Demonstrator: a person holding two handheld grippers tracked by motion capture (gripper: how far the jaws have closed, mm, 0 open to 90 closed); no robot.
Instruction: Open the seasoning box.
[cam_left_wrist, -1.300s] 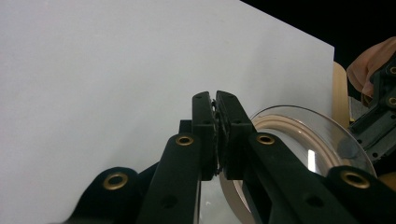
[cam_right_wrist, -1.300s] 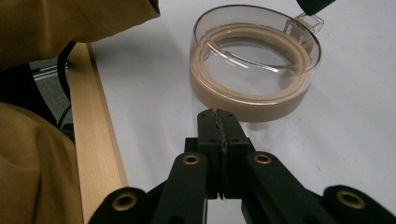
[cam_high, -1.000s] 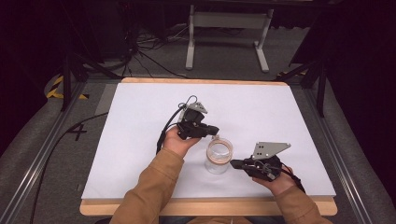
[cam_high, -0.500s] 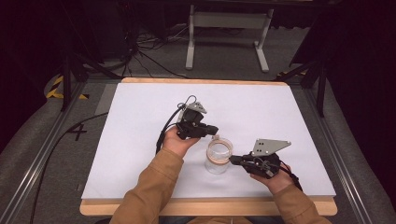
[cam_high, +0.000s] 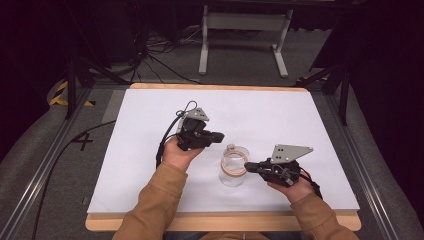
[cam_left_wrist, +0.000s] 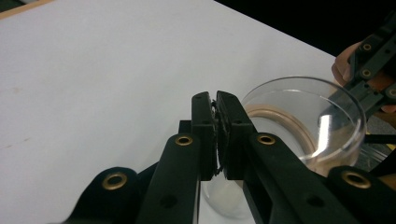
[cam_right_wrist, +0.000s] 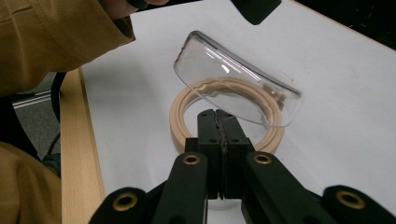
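A clear glass jar (cam_high: 233, 172) stands on the white table (cam_high: 280, 120), with a tan ring (cam_high: 234, 162) in it. The ring (cam_right_wrist: 187, 105) shows through the glass (cam_right_wrist: 233, 84) in the right gripper view. My right gripper (cam_high: 249, 166) is shut, and its tips (cam_right_wrist: 219, 114) sit at the jar's right side; I cannot tell if they touch it. My left gripper (cam_high: 220, 136) is also shut with nothing held, hovering just up and left of the jar. In the left gripper view the jar (cam_left_wrist: 299, 126) lies right behind its closed tips (cam_left_wrist: 216, 100).
The white table top has open room all around the jar, ending in a wooden front edge (cam_high: 225, 220). Cables trail off the left side (cam_high: 75, 145). A grey stand (cam_high: 242, 22) and dark floor lie beyond the far edge.
My right gripper has slid left toward the jar and now sits at its side. The left gripper and the jar have stayed put.
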